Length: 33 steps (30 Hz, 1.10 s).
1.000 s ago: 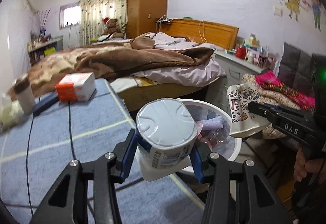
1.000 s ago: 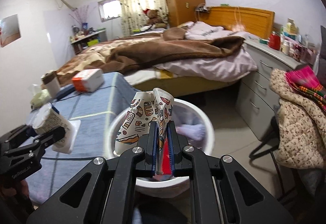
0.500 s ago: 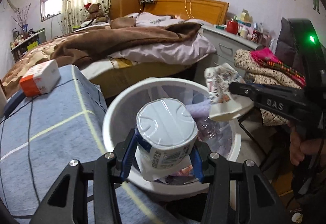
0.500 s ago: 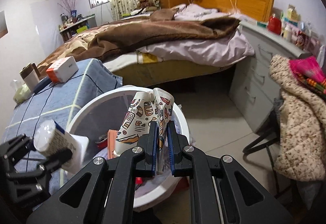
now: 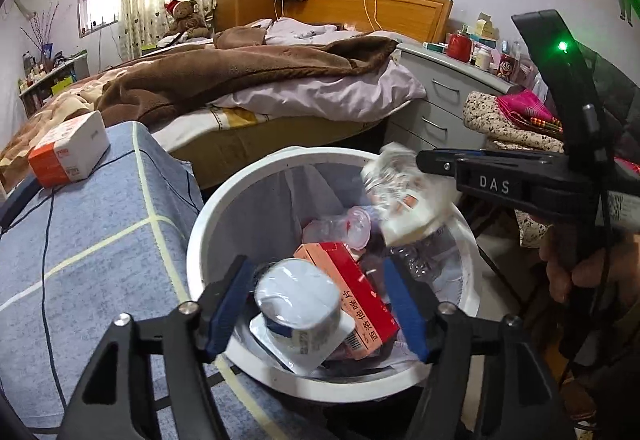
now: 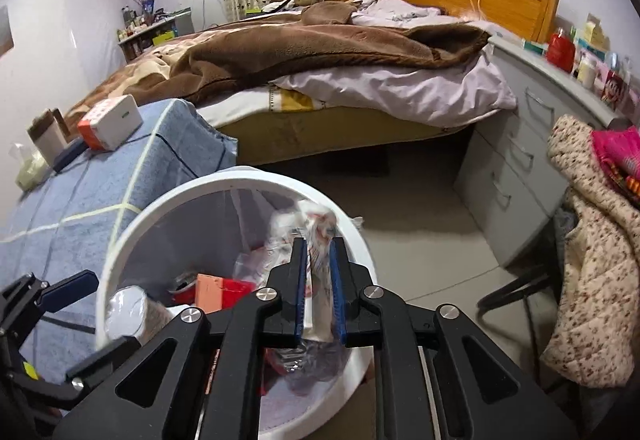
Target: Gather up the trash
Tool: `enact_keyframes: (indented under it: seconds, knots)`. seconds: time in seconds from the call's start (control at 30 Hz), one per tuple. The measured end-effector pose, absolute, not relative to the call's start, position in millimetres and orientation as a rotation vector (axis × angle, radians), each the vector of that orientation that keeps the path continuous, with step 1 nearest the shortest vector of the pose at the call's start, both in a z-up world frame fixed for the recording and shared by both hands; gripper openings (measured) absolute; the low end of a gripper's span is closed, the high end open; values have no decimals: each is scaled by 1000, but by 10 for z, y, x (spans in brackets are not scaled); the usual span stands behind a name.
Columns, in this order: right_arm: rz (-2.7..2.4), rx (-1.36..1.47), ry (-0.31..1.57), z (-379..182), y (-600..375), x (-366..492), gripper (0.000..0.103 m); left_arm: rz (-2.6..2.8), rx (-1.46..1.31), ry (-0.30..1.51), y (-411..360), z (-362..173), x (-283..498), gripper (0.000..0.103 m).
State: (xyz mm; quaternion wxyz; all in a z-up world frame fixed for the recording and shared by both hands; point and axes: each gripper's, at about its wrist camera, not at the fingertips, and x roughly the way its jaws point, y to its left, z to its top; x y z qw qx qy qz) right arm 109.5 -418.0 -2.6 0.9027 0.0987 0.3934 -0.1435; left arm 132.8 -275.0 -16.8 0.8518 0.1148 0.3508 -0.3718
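Bed (image 5: 256, 80): far side of room, brown blanket + pale sheet heaped on top, wooden headboard behind.
Desk (image 5: 92, 240): blue cloth w/ pale grid lines, left of bin, touching or just beside its rim; orange-white box (image 5: 68, 150) + black cable on it.
Drawer unit (image 6: 516, 168): grey, right of bed, bottles and jars on top.
Bin (image 5: 200, 240): white, round, clear liner, below both grippers; holds red carton (image 5: 356, 288), clear plastic bottle, other scraps.
Left gripper (image 5: 316, 304): over near rim of bin; fingers just been opening, now wide, blue pads clear of cup on both sides.
Yogurt cup (image 5: 298, 300): white, foil lid up, tilted, btw the left fingers but not gripped, inside bin mouth, blurred; resting or mid-air, can't tell.
Right gripper (image 6: 318, 296): over bin, right side; fingers just been opening, narrow gap, wrapper btw them; pads pressing or not, can't tell.
Wrapper (image 6: 316, 240): crumpled, patterned paper/plastic, blurred, above the trash in bin.
Hand (image 5: 576, 268): on right gripper's handle, at right edge in left view.
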Motion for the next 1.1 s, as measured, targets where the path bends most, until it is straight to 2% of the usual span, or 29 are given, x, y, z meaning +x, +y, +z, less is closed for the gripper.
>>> enact_keyframes:
  seconds: [0.03, 0.07, 0.1, 0.4, 0.53, 0.8, 1.1]
  knots:
    - [-284, 215, 814, -24, -4194, 1095, 26, -784, 234, 738, -2740, -159, 1325, 72]
    - [-286, 217, 810, -15, -4194, 1079, 38, -785, 225, 741, -2723, -151, 1323, 72]
    - [-292, 214, 805, -9, -4193, 1070, 43, -779, 221, 742, -2711, -145, 1324, 72]
    - [-306, 229, 749, 92, -4071, 866, 44, -749, 197, 720, -2551, -26, 1213, 73]
    - [-315, 238, 707, 161, -4005, 742, 44, -724, 177, 700, -2430, 35, 1149, 79]
    - [-361, 145, 586, 266, -3603, 355, 44, -608, 175, 643, -2148, 146, 949, 79]
    - [-349, 206, 522, 348, -3302, -16, 44, -514, 173, 552, -1772, 245, 592, 79]
